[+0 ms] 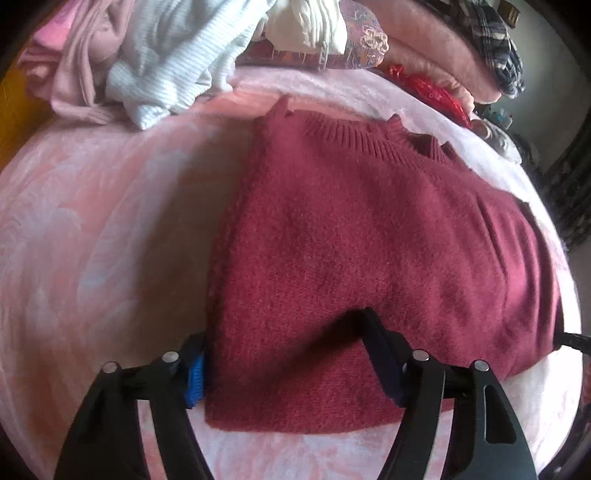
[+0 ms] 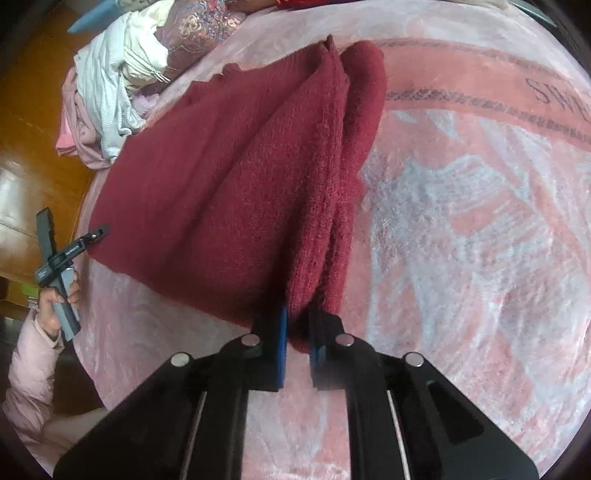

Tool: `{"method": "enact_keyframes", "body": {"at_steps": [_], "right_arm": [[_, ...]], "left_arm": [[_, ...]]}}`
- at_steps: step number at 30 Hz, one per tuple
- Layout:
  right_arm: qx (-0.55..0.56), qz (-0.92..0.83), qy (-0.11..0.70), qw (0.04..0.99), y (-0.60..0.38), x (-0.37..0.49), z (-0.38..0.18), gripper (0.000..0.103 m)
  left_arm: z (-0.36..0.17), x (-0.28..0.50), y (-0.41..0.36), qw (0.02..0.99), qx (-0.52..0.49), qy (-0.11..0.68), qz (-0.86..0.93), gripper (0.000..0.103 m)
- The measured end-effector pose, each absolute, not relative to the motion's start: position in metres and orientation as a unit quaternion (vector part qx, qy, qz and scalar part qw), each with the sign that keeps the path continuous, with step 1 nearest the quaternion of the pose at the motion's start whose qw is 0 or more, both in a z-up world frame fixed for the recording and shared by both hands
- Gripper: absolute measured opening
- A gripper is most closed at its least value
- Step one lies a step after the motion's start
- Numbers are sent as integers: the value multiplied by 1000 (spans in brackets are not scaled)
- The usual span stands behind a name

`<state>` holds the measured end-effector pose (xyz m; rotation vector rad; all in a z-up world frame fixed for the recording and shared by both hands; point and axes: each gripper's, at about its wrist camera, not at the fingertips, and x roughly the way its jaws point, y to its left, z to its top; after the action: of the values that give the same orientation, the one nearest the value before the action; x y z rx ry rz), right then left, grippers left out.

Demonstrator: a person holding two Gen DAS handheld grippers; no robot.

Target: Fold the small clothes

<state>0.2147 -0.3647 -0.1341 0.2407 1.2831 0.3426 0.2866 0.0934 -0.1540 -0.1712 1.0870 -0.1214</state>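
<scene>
A dark red knit sweater (image 1: 351,236) lies partly folded on a pink patterned blanket (image 1: 92,221), its ribbed neck at the far side. My left gripper (image 1: 284,358) is open, its fingers spread wide over the sweater's near hem, one finger at the left edge and one lying on the cloth. In the right wrist view the sweater (image 2: 229,177) is bunched into a ridge, and my right gripper (image 2: 298,332) is shut on the end of that fold, lifting it. The left gripper (image 2: 74,251) shows at the sweater's far left corner, held by a hand.
A heap of white and pale pink clothes (image 1: 147,66) lies at the blanket's far left, with a floral cushion (image 1: 362,33), a red item (image 1: 432,88) and a plaid cloth (image 1: 495,40) behind the sweater. An orange wood floor (image 2: 33,122) lies beyond the bed's left edge.
</scene>
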Motion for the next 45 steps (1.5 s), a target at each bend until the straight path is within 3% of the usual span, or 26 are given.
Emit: {"method": "enact_keyframes", "body": {"at_steps": [9, 13, 19, 25, 28, 31, 35, 41, 43, 45], "right_arm": [[107, 144, 625, 760, -374, 210, -161, 6], [125, 164, 607, 768, -377, 207, -144, 20], [124, 178, 557, 802, -363, 218, -106, 20], [107, 163, 586, 786, -341, 229, -134, 21], [100, 128, 609, 776, -351, 225, -160, 9], [149, 141, 594, 778, -368, 217, -173, 5], [131, 135, 592, 784, -361, 212, -168, 4], [127, 135, 576, 796, -351, 211, -135, 39], [125, 118, 559, 811, -360, 211, -120, 57], [132, 107, 552, 816, -371, 213, -115, 63]], "left_arm": [[-167, 284, 93, 850, -61, 520, -66, 73], [-159, 284, 98, 848, -80, 520, -66, 71], [-122, 269, 88, 870, -99, 478, -67, 70], [-124, 273, 61, 867, -78, 483, -99, 71], [-143, 275, 59, 859, -55, 501, -92, 72], [-163, 275, 68, 854, -62, 508, -90, 74], [-159, 270, 63, 860, -47, 501, -86, 73], [-142, 258, 60, 873, -45, 481, -61, 72], [-132, 250, 56, 880, -41, 470, -57, 72], [-124, 245, 53, 883, -40, 465, -59, 72]]}}
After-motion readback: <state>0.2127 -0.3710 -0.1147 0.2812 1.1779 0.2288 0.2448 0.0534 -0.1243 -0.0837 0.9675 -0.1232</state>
